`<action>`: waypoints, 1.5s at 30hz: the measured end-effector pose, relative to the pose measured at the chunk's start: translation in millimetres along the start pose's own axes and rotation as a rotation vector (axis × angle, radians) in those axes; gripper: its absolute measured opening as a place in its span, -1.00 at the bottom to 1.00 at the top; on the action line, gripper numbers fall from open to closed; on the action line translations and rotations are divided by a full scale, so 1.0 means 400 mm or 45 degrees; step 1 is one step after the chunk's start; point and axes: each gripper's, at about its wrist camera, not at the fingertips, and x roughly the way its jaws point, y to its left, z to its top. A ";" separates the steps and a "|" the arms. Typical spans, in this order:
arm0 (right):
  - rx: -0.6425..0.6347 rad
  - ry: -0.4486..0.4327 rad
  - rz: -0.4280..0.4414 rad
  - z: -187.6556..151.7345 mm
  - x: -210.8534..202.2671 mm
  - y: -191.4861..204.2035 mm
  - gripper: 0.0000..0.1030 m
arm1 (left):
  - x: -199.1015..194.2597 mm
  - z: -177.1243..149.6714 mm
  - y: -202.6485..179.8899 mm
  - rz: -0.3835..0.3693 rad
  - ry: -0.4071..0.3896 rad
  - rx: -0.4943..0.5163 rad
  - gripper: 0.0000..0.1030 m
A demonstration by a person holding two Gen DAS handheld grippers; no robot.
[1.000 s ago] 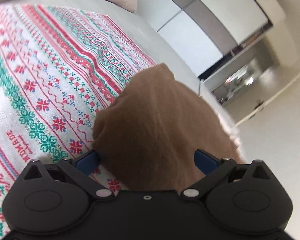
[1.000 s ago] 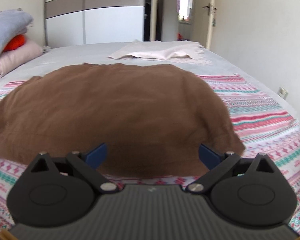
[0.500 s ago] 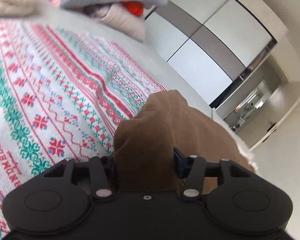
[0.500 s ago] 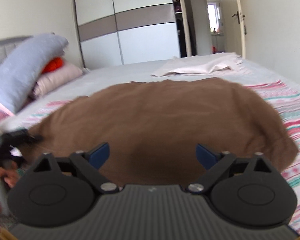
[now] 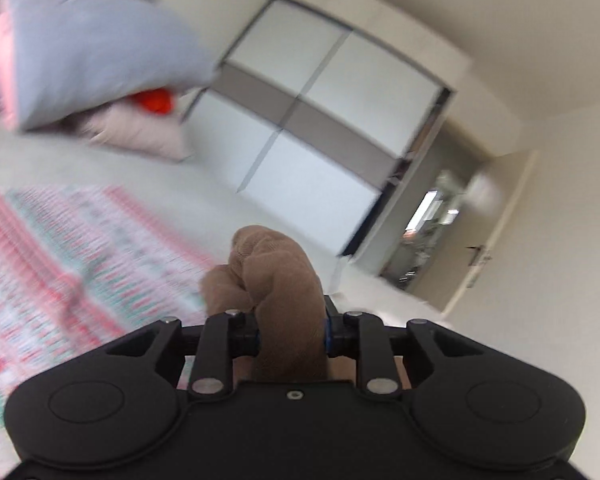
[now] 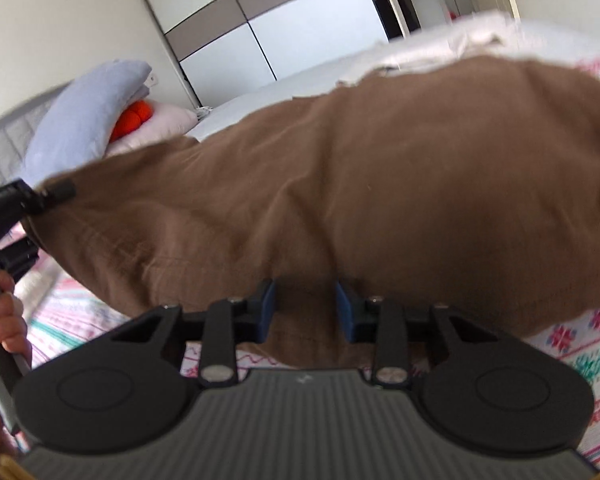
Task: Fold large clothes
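Note:
The brown garment [image 6: 380,184] is lifted off the patterned bedspread [image 6: 572,344] and hangs spread between both grippers. My left gripper [image 5: 290,332] is shut on a bunched corner of the brown garment [image 5: 276,280], which sticks up between its fingers. It also shows at the left of the right wrist view [image 6: 48,194], gripping the garment's far corner. My right gripper [image 6: 305,309] has its blue pads closed in on the garment's near edge, with cloth between them.
A red, green and white patterned bedspread [image 5: 60,248] covers the bed. Stacked pillows and folded cloth [image 6: 88,128] lie at the head. A pale garment [image 6: 472,36] lies at the far side. A wardrobe [image 5: 320,128] and doorway [image 5: 432,232] stand behind.
Both grippers closed on the brown garment and lifted it off the bed. The left gripper swung upward, the right tilted, and the cloth now hangs stretched between them.

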 end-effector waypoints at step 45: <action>0.986 -0.209 0.321 0.106 -0.324 -0.482 0.93 | 0.036 -0.246 -0.446 -0.766 0.677 0.486 0.67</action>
